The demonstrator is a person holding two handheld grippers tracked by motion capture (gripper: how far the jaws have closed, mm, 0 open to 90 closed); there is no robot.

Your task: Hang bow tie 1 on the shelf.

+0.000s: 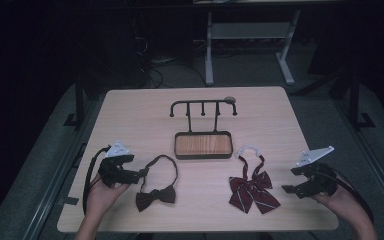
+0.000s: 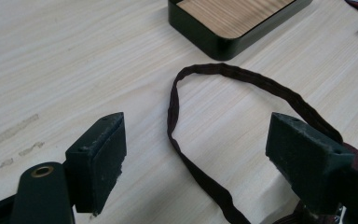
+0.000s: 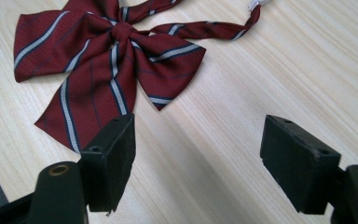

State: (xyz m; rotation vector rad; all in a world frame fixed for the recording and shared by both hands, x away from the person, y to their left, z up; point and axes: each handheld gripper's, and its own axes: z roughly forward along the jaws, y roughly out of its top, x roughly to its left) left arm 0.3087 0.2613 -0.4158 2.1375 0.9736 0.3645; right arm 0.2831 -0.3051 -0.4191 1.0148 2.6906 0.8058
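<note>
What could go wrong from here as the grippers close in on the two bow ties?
The left gripper is open astride the dark bow tie's thin strap; lying flat on the table, the strap could slip out as the jaws shut. The right gripper is open beside the striped bow tie, not over it, so shutting now would likely catch nothing. The stand sits between both ties; a trailing strap might snag its hooks.

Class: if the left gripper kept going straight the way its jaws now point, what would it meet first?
Probably the dark bow tie's neck strap, lying between the open left gripper's jaws; beyond it, the black-rimmed wooden tray.
</note>
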